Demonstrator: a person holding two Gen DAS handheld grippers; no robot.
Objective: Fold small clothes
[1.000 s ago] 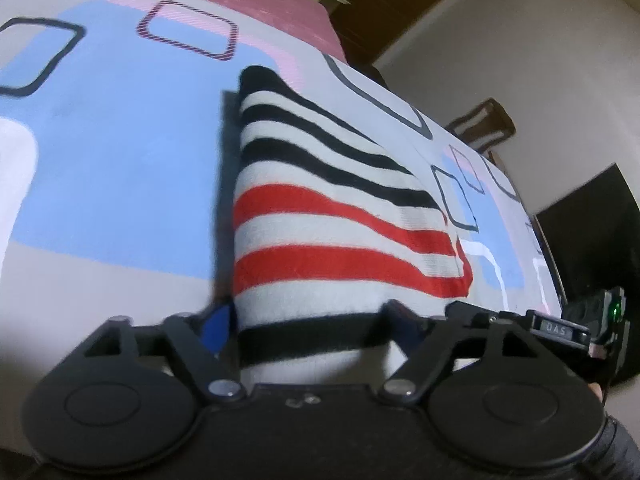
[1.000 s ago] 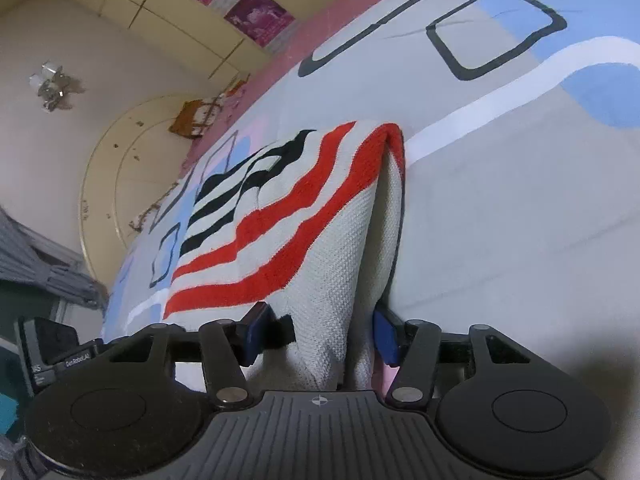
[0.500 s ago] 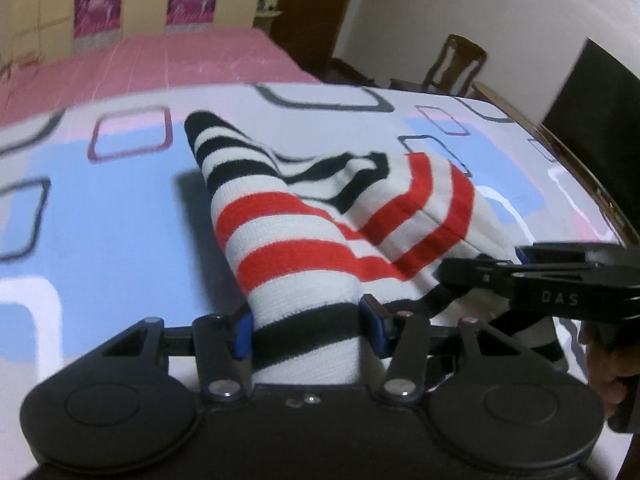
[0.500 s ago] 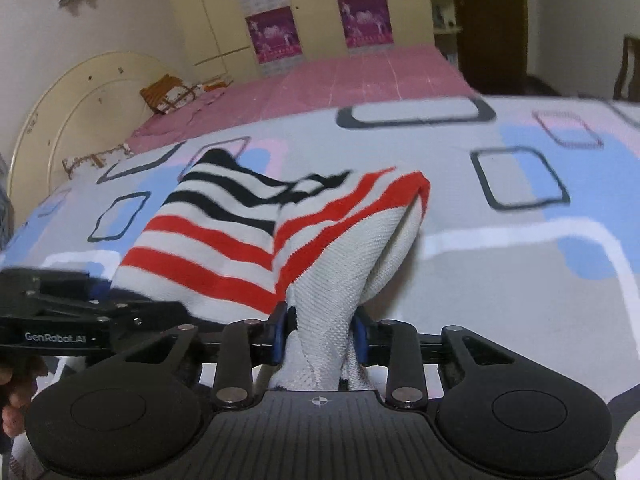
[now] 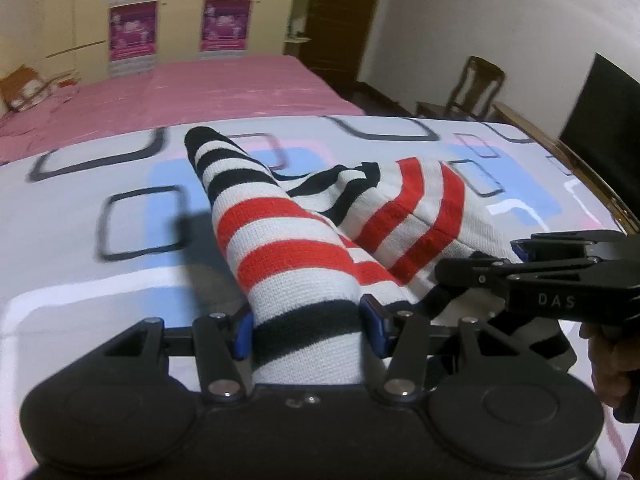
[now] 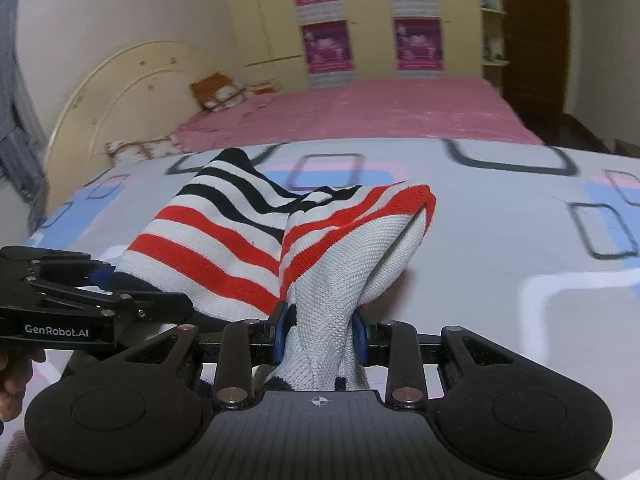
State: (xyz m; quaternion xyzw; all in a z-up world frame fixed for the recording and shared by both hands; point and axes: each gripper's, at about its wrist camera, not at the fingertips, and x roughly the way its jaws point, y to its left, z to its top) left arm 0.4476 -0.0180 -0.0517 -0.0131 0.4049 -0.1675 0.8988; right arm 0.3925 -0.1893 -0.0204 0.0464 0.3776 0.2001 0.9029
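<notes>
I've got the striped knit garment (image 5: 304, 256) lifted off the bed (image 5: 80, 272), near edge bunched; left hand-held gripper (image 5: 306, 330) clamped on one corner, right hand-held gripper (image 6: 320, 330) clamped on the other. Fold approx. mid-way, I'd judge; still to lay over & flatten.

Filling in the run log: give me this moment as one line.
phase: mid-fold | left gripper: shut on striped knit garment | right gripper: shut on same garment | garment: lifted, bunched, above patterned bed cover

My left gripper (image 5: 306, 330) and right gripper (image 6: 320, 334) each clamp the sweater (image 5: 320, 236) side by side, its far end draped on the bed (image 5: 80, 272); a chair (image 5: 474, 84) stands beyond the bed's right corner
</notes>
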